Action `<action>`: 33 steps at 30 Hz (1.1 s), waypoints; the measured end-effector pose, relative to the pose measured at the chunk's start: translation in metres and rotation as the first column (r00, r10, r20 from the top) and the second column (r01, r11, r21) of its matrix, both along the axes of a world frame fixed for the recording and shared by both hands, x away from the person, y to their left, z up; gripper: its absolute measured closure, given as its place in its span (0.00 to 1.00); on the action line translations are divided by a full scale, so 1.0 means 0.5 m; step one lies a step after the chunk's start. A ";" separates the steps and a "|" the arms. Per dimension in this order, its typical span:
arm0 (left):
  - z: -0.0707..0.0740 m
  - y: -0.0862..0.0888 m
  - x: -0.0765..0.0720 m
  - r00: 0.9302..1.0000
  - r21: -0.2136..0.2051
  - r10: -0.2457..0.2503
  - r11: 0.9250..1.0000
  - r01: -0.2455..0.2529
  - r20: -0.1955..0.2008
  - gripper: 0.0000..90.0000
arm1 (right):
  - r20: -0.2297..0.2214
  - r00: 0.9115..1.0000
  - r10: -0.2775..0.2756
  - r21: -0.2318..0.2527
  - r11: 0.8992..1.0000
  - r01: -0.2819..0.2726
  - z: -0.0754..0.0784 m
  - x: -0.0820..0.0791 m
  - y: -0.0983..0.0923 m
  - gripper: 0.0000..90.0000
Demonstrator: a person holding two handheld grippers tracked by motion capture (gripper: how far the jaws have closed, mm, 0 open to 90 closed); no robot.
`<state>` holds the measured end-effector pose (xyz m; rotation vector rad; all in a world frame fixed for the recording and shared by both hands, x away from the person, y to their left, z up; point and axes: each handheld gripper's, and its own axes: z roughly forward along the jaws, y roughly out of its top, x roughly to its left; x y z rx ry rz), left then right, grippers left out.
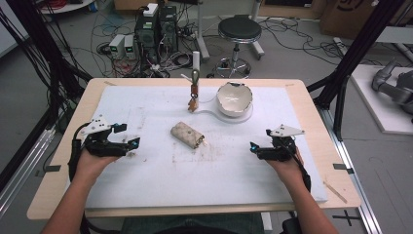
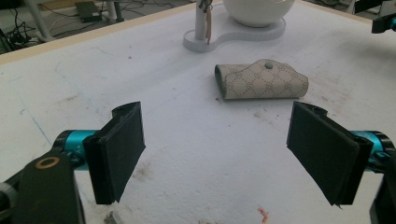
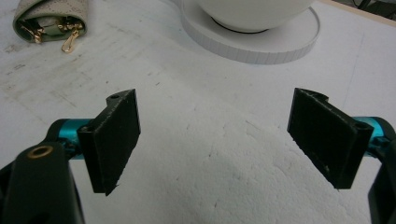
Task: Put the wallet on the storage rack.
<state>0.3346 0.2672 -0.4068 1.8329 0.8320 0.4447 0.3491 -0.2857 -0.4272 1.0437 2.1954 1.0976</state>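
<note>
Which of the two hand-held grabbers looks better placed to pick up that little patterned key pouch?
Probably the left gripper. Its open jaws face the key pouch squarely, side on. The right gripper, also open, points at the white bowl, with the pouch off at the corner of its view.

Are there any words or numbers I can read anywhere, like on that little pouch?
No readable words or numbers.
Pouch: a repeating round monogram pattern, too small to read as letters.
Cardboard box on the floor, far right: a dark printed mark, cut off and too blurred to read.
Bowl: plain white, no text.
</note>
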 end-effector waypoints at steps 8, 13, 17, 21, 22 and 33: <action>-0.007 0.007 0.001 1.000 0.013 0.015 1.000 -0.015 -0.001 0.21 | -0.003 1.000 0.017 0.016 1.000 -0.017 0.004 0.000 0.015 0.19; -0.009 0.016 -0.002 1.000 0.022 0.026 0.999 -0.026 -0.002 0.21 | 0.002 0.999 0.040 0.019 0.999 -0.040 0.008 0.003 0.034 0.19; -0.012 0.023 -0.006 0.999 0.028 0.032 0.999 -0.032 -0.005 0.21 | 0.005 0.998 0.056 0.026 0.998 -0.056 0.014 0.010 0.052 0.19; -0.014 0.030 -0.013 0.999 0.025 0.044 0.999 -0.044 -0.006 0.21 | 0.009 0.996 0.085 0.030 0.996 -0.085 0.019 0.019 0.077 0.19; -0.015 0.032 -0.014 0.999 0.029 0.043 0.999 -0.042 -0.005 0.21 | 0.006 0.996 0.092 0.034 0.995 -0.092 0.020 0.022 0.085 0.19; -0.025 0.043 -0.023 0.998 0.029 0.059 0.998 -0.059 0.000 0.21 | -0.020 0.986 0.167 0.031 0.986 -0.166 0.038 0.060 0.176 0.19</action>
